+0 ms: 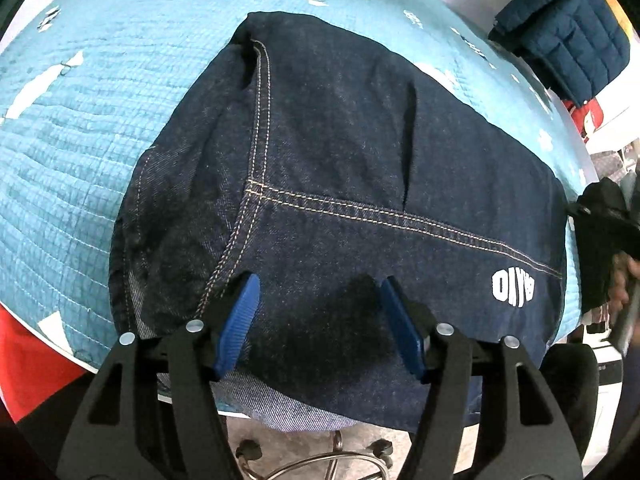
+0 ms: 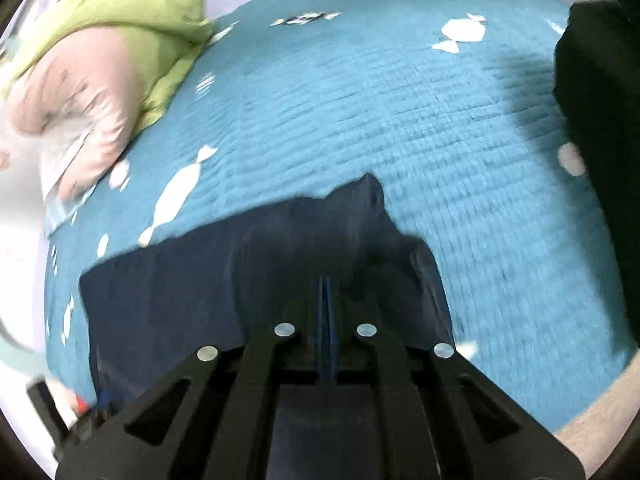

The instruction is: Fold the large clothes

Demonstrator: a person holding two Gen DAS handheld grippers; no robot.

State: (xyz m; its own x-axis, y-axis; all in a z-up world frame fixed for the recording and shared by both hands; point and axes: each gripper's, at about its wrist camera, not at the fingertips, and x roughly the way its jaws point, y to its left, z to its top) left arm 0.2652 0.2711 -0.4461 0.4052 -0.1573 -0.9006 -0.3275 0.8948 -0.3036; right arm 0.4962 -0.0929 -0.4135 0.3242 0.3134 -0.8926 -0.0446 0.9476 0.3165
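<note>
A dark blue denim garment [image 1: 340, 168] with tan stitching and a white logo lies folded on the teal quilted cover [image 1: 80, 128]. My left gripper [image 1: 320, 292] is open, its blue pads [image 1: 242, 312] hovering over the garment's near edge. In the right wrist view my right gripper [image 2: 328, 284] is shut on a fold of the same denim [image 2: 280, 248], which rises to a peak in front of it over the teal cover [image 2: 400, 100]. The right view is motion-blurred.
A navy quilted jacket [image 1: 564, 40] lies at the far right. Green and pink clothes [image 2: 100, 60] are piled at the cover's far side. A dark item [image 2: 592, 100] sits at the right edge. A chair base [image 1: 320, 460] stands below the table edge.
</note>
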